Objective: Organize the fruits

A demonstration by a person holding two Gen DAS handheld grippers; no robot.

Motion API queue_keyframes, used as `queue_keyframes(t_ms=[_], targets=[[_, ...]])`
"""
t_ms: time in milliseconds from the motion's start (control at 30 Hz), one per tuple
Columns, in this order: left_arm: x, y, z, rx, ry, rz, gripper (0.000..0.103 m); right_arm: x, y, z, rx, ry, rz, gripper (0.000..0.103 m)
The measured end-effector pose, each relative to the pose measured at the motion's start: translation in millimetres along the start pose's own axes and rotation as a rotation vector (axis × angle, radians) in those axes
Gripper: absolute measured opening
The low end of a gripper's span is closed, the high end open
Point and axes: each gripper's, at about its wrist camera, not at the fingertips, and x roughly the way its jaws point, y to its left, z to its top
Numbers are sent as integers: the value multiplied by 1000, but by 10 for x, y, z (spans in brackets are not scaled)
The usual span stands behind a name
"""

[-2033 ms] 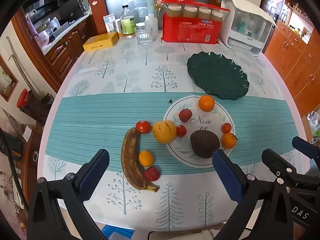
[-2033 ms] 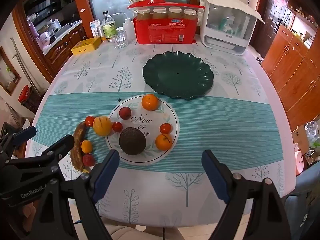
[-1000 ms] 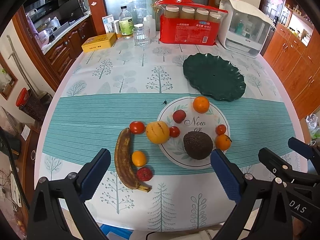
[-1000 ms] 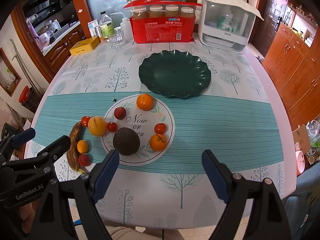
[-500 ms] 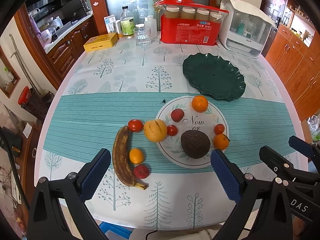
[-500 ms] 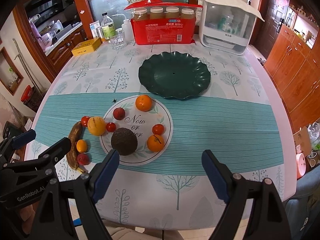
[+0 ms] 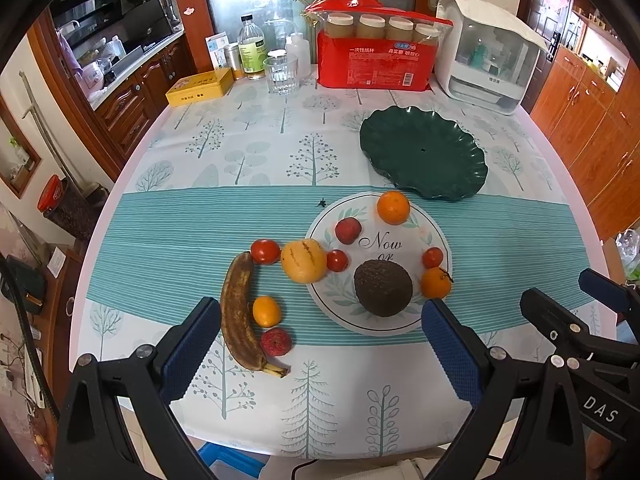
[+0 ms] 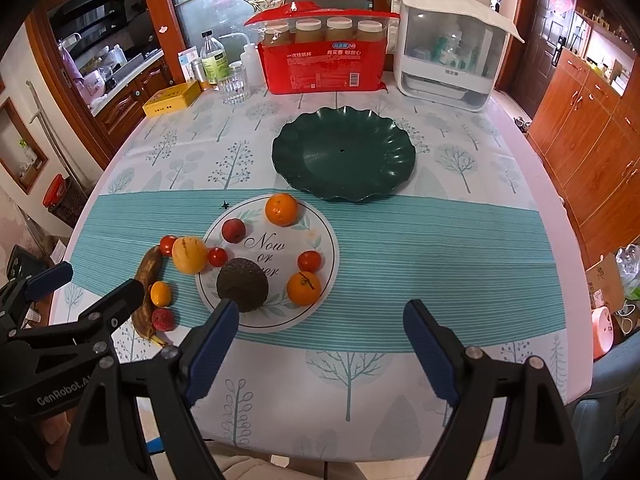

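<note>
1. The left claw hung over the near edge of the tabletop with its two blue pads wide apart and nothing between them.
2. The right claw hung beside it, also wide open and empty.
3. A white plate with the word "Now" on it sat on the blue striped band of the cloth.
4. On the white plate were a dark avocado, a big orange at the far rim, a small orange at the right rim, a small red fruit, and two little tomatoes.
5. A yellow round fruit sat at the left rim of the plate, touching one tomato.
6. Left of the plate, on the cloth, lay a brown banana.
7. Another tomato sat by the far tip of the banana.
8. A tiny orange fruit and a bumpy red fruit sat just beside the banana on its right.
9. A dark green wavy plate lay past the white plate with no fruit on it.
10. At the far end stood a red pack of cups, a glass, a bottle, a yellow box and a white machine.
</note>
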Motion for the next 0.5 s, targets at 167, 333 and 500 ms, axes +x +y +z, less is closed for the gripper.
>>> queue_keyframes(t_ms=[167, 333, 500], targets=[[-41, -18, -4, -5, -6, 8, 100, -55, -20, -12, -4, -13, 14, 85], [-123, -43, -58, -15, -17, 21, 100, -94, -64, -33, -5, -18, 37, 85], [-174, -44, -132, -24, -19, 29, 100, -121, -89, -75, -3, -23, 53, 85]])
